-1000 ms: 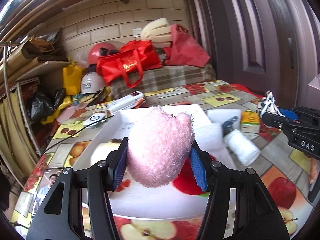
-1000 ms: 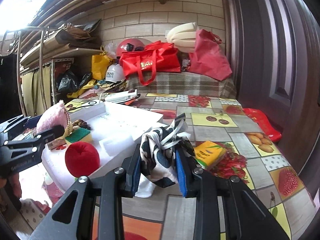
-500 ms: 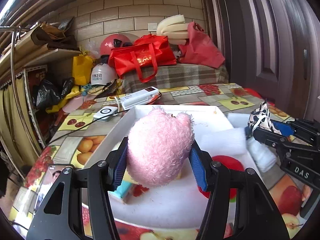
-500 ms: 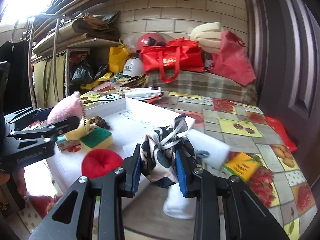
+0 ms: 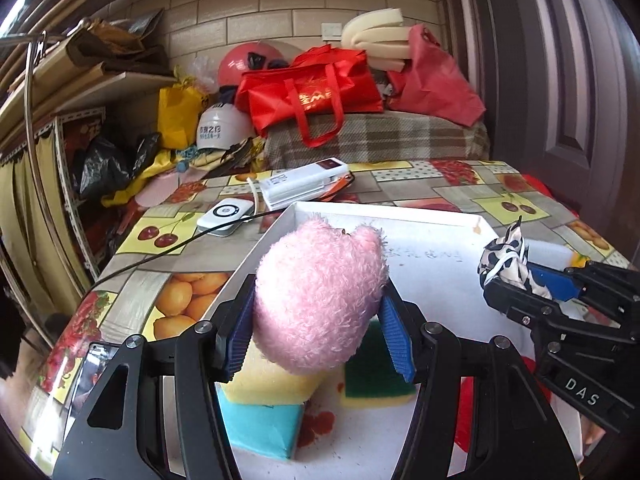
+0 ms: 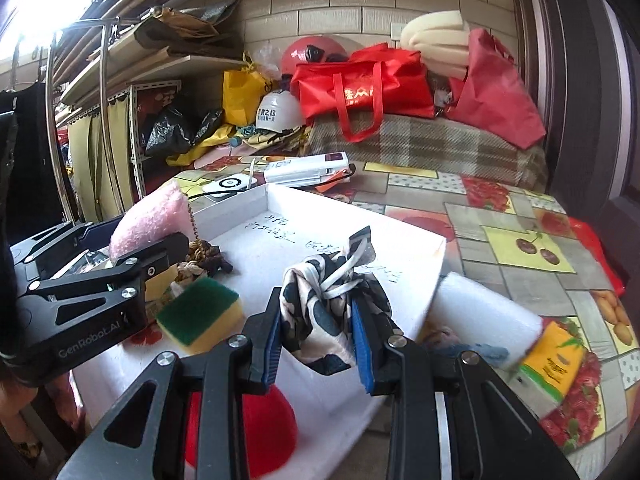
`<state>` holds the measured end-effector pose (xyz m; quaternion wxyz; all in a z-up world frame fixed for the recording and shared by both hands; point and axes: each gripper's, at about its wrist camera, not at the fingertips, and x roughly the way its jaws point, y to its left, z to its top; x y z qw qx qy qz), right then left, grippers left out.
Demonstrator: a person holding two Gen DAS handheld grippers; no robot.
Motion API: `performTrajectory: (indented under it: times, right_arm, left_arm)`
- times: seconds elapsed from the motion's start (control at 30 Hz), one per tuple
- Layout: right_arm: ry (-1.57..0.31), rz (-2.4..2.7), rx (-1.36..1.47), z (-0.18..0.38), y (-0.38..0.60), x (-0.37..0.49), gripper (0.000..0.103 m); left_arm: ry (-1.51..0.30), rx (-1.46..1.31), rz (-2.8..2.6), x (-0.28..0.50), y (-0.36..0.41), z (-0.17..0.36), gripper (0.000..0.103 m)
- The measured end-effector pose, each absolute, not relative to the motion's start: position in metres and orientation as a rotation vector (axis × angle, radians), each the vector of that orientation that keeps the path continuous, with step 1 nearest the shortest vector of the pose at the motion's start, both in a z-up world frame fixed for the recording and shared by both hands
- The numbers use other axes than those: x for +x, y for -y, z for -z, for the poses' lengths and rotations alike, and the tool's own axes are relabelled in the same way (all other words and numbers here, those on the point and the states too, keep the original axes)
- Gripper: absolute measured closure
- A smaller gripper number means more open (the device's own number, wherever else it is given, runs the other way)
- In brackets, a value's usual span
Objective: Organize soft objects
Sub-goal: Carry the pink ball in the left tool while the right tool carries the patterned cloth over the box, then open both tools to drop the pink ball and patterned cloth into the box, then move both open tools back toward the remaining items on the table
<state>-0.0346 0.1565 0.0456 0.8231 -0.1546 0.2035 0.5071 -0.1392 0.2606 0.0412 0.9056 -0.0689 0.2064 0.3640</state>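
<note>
My left gripper [image 5: 318,330] is shut on a pink plush toy [image 5: 320,296] and holds it above the white tray [image 5: 420,216]. My right gripper [image 6: 320,340] is shut on a black-and-white cloth [image 6: 328,312] above the tray [image 6: 352,204]. The cloth [image 5: 506,256] also shows at the right of the left wrist view. In the tray lie a green-and-yellow sponge [image 6: 200,314], a yellow and blue sponge [image 5: 264,416], a red soft ball [image 6: 264,436] and a brown knotted thing [image 6: 204,258]. The pink toy [image 6: 150,220] shows at left in the right wrist view.
A white foam roll [image 6: 480,312] and a yellow packet [image 6: 554,360] lie on the fruit-print tablecloth [image 6: 500,208] right of the tray. A white box [image 5: 304,186], a small white device [image 5: 226,214] with a black cable lie behind it. Red bags [image 5: 308,92] and helmets pile at the back.
Both grippers have moved left over the tray, each still holding its object. The sponges now lie under the left gripper; the foam roll and packet have shifted to the right.
</note>
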Motion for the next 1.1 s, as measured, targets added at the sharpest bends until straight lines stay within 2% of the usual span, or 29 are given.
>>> performTrajectory:
  times: [0.2, 0.27, 0.3, 0.33, 0.37, 0.4, 0.53, 0.6, 0.67, 0.83, 1.1]
  right_arm:
    - [-0.446, -1.076, -0.365, -0.043, -0.168, -0.037, 0.071]
    - [-0.43, -1.07, -0.366, -0.044, -0.166, -0.039, 0.069]
    - [-0.423, -1.065, -0.363, -0.045, -0.165, -0.04, 0.052]
    - [-0.413, -1.061, -0.356, -0.046, -0.164, -0.039, 0.04]
    - [-0.405, -1.058, -0.347, -0.047, -0.162, -0.04, 0.021]
    - [-0.397, -1.055, -0.334, -0.048, -0.159, -0.039, 0.02]
    - [-0.387, -1.047, -0.294, -0.051, -0.154, -0.035, 0.014]
    - [-0.372, -1.048, -0.285, -0.053, -0.152, -0.037, 0.009]
    - [-0.341, -1.051, -0.281, -0.054, -0.149, -0.042, 0.0]
    - [-0.264, -1.062, -0.274, -0.059, -0.142, -0.053, 0.0]
    - [-0.296, -1.06, -0.244, -0.058, -0.13, -0.05, 0.0]
  left_arm:
    - [-0.431, -0.143, -0.755, -0.138, -0.262, -0.041, 0.044]
    - [-0.414, -0.14, -0.777, -0.141, -0.259, -0.043, 0.039]
    - [-0.402, -0.136, -0.795, -0.143, -0.258, -0.044, 0.035]
    - [-0.376, -0.132, -0.816, -0.147, -0.256, -0.046, 0.029]
    - [-0.355, -0.129, -0.827, -0.151, -0.254, -0.047, 0.02]
    - [-0.335, -0.129, -0.838, -0.154, -0.254, -0.048, 0.014]
    - [-0.306, -0.152, -0.866, -0.162, -0.257, -0.049, 0.001]
    - [-0.294, -0.162, -0.871, -0.166, -0.258, -0.049, 0.001]
    - [-0.278, -0.159, -0.871, -0.169, -0.257, -0.049, 0.001]
    - [-0.266, -0.153, -0.87, -0.17, -0.255, -0.05, 0.001]
    - [-0.238, -0.156, -0.864, -0.176, -0.251, -0.053, 0.001]
